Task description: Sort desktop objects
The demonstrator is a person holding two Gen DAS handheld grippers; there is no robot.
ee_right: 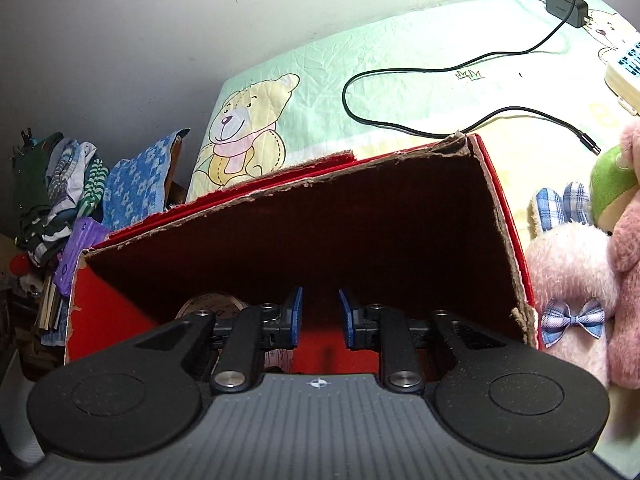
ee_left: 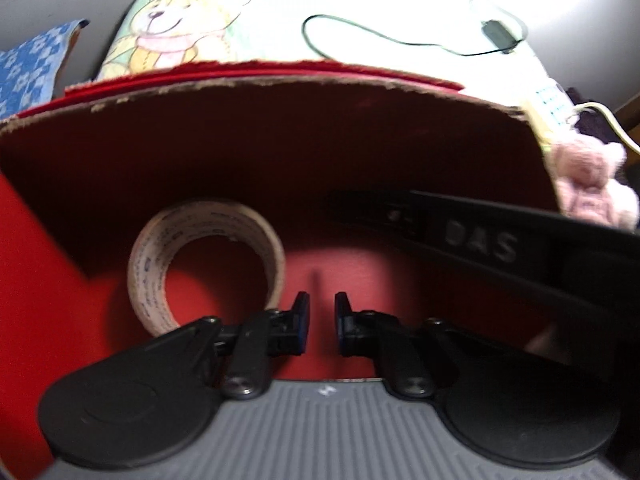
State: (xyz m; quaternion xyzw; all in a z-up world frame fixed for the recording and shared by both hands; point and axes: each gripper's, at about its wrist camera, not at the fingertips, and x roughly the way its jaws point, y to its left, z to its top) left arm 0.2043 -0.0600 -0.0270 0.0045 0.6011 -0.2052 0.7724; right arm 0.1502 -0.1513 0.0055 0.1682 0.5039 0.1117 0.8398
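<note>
Lifting both empty, parted grippers, left gripper (ee_left: 321,320) and right gripper (ee_right: 320,316), straight up clears the red box (ee_right: 500,208) walls (tape roll (ee_left: 208,264) already inside).

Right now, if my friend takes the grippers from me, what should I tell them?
Left gripper: open, empty, inside the red box.
Right gripper: open, empty, at the box's open top.
Done: the tape roll is in the box.
Left, probably: the charger with its cable, the white gadget and the plush toys lie outside on the bear cloth.
</note>
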